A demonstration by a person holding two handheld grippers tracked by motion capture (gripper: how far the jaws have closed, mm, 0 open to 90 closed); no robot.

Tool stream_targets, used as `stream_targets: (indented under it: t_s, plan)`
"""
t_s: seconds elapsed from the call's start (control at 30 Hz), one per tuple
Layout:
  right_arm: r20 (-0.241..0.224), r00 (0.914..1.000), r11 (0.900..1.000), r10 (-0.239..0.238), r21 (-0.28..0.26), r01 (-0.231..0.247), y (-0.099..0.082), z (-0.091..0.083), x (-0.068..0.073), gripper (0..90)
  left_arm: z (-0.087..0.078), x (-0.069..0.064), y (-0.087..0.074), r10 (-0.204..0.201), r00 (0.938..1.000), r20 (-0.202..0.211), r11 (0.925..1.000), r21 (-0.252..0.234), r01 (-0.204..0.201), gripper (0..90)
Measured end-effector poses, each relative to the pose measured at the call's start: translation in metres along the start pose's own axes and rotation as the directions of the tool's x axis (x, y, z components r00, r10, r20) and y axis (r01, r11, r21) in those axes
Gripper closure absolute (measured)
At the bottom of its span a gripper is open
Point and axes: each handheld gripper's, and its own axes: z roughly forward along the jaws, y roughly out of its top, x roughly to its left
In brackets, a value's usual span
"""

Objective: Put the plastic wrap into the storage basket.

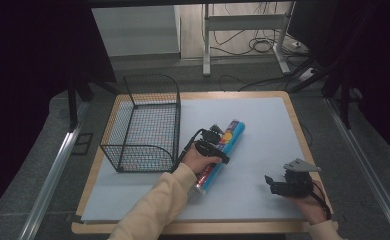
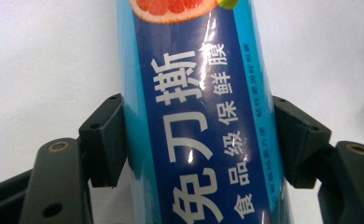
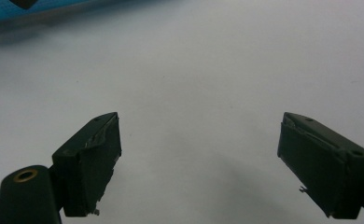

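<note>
Gripping across the roll's width, my left gripper (image 2: pixel 196 140) has its jaws set one on each flank of the blue cling-film roll (image 2: pixel 196 116), and in the left gripper view both pads meet the wrapper with no gap, so I judge the jaws closed on the roll. No earlier picture is available to me, so I report the hold only as it stands.

The roll lies flat on the grey mat (image 1: pixel 263 130), slanting from near the table's front edge up toward the middle. The left gripper (image 1: pixel 210 145) takes it at about mid-length. I judge this grip point to be deliberate: held near the middle, a long tube should lift level instead of tipping at one end.

The wire basket (image 1: pixel 145 125) stands just to the left of the roll, close to the left hand but apart from it. I judge it the likely destination, which explains the grasp on the side nearest it.

My right gripper (image 3: pixel 199 154) hangs over bare mat with its jaws wide apart and nothing between them. In the high view the right gripper (image 1: pixel 289 184) sits near the front right corner, well apart from the roll.
</note>
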Motion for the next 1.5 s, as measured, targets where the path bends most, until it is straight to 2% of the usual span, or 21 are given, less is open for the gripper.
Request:
stream_targets:
  t_s: [0.37, 0.63, 1.1, 1.5]
  plan:
    - [0.001, 1.0000, 1.0000, -0.001, 0.002, 0.001, 0.000, 0.000, 0.000, 13.6, -0.017, 0.007, 0.002, -0.009, 0.9995, 0.031, 0.9993, -0.037, 0.010, 30.0]
    - [0.004, 1.0000, 1.0000, -0.001, 0.000, 0.001, 0.000, 0.000, -0.001, 13.6, -0.032, 0.010, 0.003, -0.013, 0.9995, 0.028, 0.9972, -0.074, 0.015, 30.3]
    - [0.007, 1.0000, 1.0000, 0.003, 0.001, -0.003, 0.000, 0.000, -0.001, 13.7, -0.041, 0.017, 0.002, -0.022, 0.9977, 0.064, 0.9950, -0.096, 0.028, 30.8]
    - [0.007, 1.0000, 1.0000, 0.003, 0.002, -0.003, 0.000, 0.000, -0.001, 13.8, -0.050, 0.017, 0.001, -0.027, 0.9977, 0.062, 0.9928, -0.115, 0.034, 31.1]
